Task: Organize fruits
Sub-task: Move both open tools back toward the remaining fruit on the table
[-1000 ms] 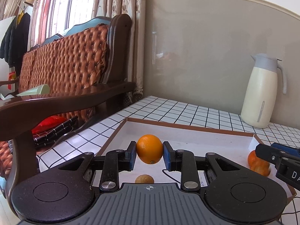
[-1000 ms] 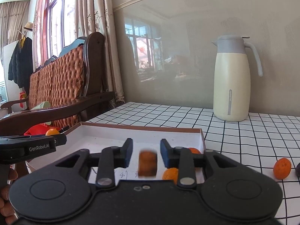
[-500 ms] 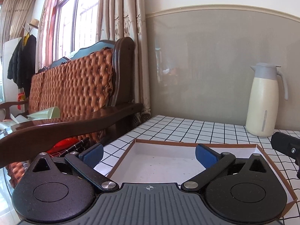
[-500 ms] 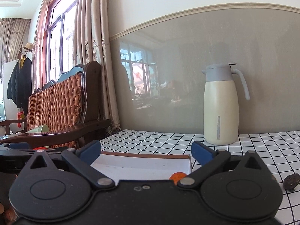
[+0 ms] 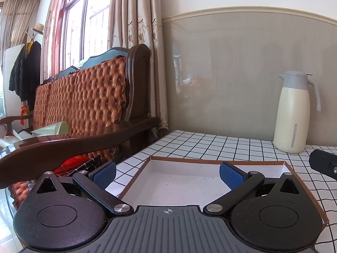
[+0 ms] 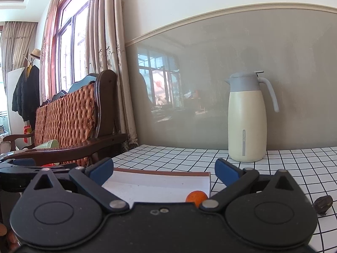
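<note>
A shallow white box with a brown rim (image 5: 210, 160) lies on the checked table. My left gripper (image 5: 167, 174) is open and empty above its near part; the box floor that shows in this view holds no fruit. My right gripper (image 6: 164, 171) is open and empty over the same box (image 6: 160, 172). A small orange fruit (image 6: 194, 197) sits inside the box near its right wall, partly hidden by the gripper body. A dark wrinkled fruit (image 6: 322, 204) lies on the table to the right, outside the box. Part of the right gripper (image 5: 324, 166) shows at the left view's right edge.
A cream thermos jug (image 6: 247, 118) stands at the back of the table against the grey wall; it also shows in the left wrist view (image 5: 293, 113). A wooden sofa with a quilted orange back (image 5: 84, 97) stands left of the table.
Both grippers have opened and risen. The left one let go of an orange and the right one let go of a brownish fruit; both fruits are out of sight now.
</note>
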Demonstrator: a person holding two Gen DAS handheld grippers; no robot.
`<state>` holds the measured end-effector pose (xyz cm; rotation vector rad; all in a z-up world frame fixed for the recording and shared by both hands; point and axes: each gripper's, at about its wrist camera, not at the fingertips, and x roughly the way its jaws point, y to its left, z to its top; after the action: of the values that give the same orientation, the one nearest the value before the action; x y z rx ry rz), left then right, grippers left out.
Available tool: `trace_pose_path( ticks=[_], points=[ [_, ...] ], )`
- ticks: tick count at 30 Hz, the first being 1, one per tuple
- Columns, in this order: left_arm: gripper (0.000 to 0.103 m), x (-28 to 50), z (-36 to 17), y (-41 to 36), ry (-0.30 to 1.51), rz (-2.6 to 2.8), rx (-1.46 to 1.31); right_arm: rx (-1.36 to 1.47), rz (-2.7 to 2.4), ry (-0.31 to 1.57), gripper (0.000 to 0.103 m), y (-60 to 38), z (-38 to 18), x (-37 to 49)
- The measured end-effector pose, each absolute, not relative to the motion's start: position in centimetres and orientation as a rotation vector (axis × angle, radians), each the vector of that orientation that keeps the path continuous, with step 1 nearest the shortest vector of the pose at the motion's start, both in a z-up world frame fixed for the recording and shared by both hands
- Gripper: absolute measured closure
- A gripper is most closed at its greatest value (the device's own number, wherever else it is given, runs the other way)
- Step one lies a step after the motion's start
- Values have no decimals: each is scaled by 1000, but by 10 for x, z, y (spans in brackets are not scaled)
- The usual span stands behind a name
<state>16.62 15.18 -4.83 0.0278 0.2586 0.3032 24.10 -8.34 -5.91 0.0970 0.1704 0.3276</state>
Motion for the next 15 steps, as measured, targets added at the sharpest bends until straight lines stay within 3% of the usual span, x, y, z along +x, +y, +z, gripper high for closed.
trace_pose_path(
  ticks=[15],
  points=[
    [0, 151, -39, 117, 210, 262, 89, 79, 367, 131, 6, -108, -55, 218]
  ],
)
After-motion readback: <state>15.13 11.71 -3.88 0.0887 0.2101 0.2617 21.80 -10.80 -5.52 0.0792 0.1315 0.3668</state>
